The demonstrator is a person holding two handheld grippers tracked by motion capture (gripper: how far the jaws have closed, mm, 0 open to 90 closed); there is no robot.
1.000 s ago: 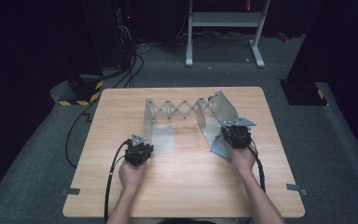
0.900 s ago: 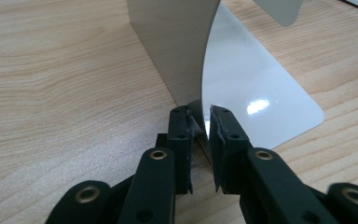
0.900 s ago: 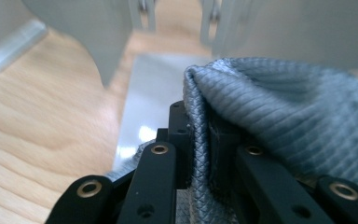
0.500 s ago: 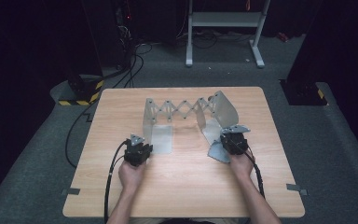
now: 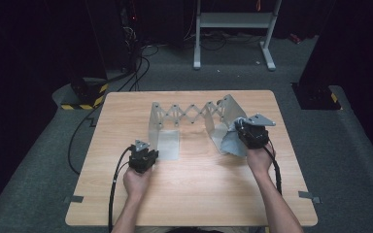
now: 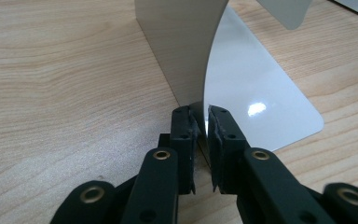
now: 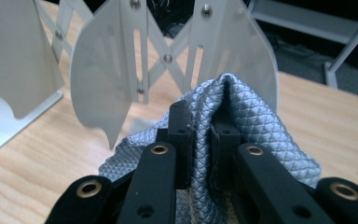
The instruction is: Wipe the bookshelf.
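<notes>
Grey cloth (image 7: 242, 112) — pinched in right claw (image 7: 200, 140), beside rack (image 5: 189, 114)

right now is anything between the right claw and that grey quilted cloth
No. The right claw is shut on a raised fold of the grey quilted cloth, with nothing visible in between. The metal expanding rack stands just behind the cloth, and the left claw pinches the rack's left end plate.

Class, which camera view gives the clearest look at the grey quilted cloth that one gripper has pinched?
The right gripper view: the grey quilted cloth bunches up close between the right gripper, its diamond weave sharp. In the high view it is a small grey patch beside the metal rack. The left gripper view looks at the rack's plate instead.
</notes>
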